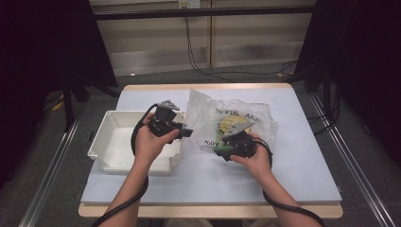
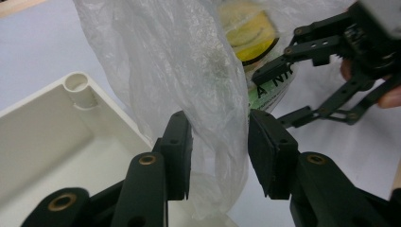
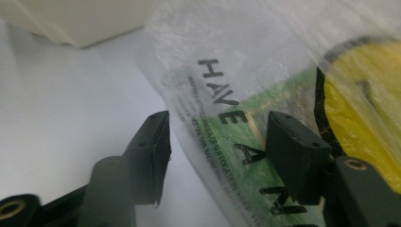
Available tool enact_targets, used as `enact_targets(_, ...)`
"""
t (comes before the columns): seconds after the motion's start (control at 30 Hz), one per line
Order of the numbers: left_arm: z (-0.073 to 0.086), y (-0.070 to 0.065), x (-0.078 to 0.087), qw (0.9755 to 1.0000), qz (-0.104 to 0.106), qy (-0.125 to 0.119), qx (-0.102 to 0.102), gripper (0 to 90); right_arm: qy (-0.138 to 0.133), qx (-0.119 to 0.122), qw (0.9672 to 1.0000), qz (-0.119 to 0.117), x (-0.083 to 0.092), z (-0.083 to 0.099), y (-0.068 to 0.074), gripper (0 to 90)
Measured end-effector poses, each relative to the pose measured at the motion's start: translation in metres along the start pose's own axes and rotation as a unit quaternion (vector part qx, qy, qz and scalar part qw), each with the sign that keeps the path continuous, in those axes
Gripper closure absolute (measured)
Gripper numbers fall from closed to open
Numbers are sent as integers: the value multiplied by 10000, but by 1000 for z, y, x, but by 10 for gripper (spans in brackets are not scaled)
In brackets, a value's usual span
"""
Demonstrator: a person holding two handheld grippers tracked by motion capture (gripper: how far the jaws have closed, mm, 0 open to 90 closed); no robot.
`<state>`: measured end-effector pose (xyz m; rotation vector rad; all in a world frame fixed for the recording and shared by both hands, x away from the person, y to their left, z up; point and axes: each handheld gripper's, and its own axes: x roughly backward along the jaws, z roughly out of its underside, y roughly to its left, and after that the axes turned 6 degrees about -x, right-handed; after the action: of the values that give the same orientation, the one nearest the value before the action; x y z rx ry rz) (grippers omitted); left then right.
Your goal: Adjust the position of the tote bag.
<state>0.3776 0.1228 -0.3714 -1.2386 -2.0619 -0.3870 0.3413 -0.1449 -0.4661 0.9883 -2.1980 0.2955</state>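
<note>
Left claw, right claw open, straddling plastic bag edges.

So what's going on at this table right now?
A person is working a clear plastic bag with two hand-held tongs. The left tongs are open with a fold of the bag between the jaws, beside a white bin. The right tongs are open around the bag's printed edge. The bag rests on the table.

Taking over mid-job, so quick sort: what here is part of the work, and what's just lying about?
In the job:
- plastic bag, printed, something green inside
- left tongs, open around a bag fold
- right tongs, open at the bag's edge
- white bin, beside the bag, likely involved

Lying about:
- cables on the floor beyond the table
</note>
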Motion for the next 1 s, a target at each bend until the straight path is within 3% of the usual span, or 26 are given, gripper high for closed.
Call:
enact_targets(0.13, -2, 0, 2, 10000, 12, -9, 25, 608, 14, 212, 9994, 259, -6, 0, 2, 504)
enact_targets(0.27, -4, 1, 2, 10000, 52, -32, 57, 606, 87, 381, 9978, 540, -4, 1, 0, 708)
enact_targets(0.43, -5, 2, 1, 9999, 58, -6, 106, 620, 221, 441, 9981, 360, 0, -3, -5, 900)
enact_targets(0.6, -8, 3, 2, 9999, 13, -18, 123, 673, 454, 274, 9986, 55, 1, 2, -7, 900)
enact_targets(0.77, -13, 4, 3, 9998, -70, -52, 152, 682, 372, 218, 9986, -295, 16, 17, -3, 900)
enact_targets(1.0, -17, 4, 3, 9997, -231, -15, 118, 706, 306, 365, 9984, -319, 43, 32, 4, 900)
